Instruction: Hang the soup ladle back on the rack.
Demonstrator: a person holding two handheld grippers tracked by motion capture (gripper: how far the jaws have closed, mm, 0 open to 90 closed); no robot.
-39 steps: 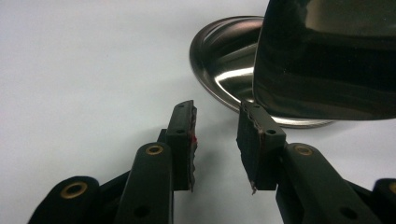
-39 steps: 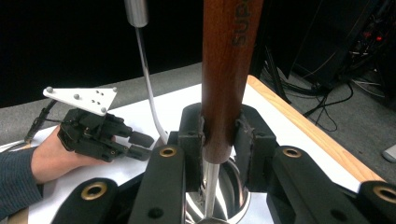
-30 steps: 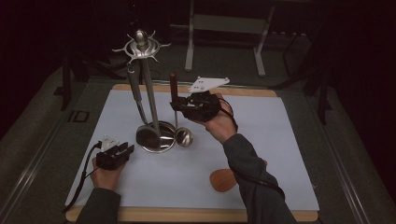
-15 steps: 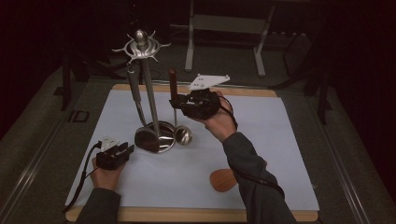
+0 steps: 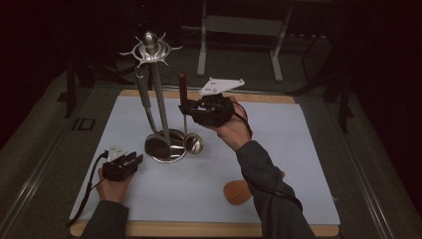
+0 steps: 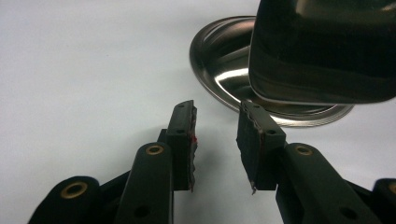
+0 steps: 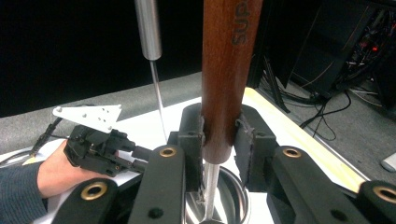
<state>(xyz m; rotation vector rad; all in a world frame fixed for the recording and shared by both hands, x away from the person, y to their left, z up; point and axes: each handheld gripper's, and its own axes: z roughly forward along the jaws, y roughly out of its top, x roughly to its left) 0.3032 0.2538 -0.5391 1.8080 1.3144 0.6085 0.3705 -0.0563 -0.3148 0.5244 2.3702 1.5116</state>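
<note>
Right tool (image 7: 219, 140) holds a ladle (image 7: 229, 70) upright by its wooden handle.
Left tool (image 6: 215, 140) rests half open and empty beside the stand (image 6: 219, 60).

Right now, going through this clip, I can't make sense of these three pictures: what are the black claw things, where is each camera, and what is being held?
A person sits at a table and works with a hand-held two-jaw gripper in each hand; there is no robot arm.

The high view looks down from above. The left gripper rests low on the white mat, its jaws apart with nothing between them. The right gripper is raised and clamps the wooden handle of a ladle, whose bowl hangs beside the steel utensil stand. An orange spatula lies near the front edge.

The other two pictures come from cameras riding on each gripper, looking along its jaws. The left one faces the stand's round base; the right one shows the handle gripped.
</note>
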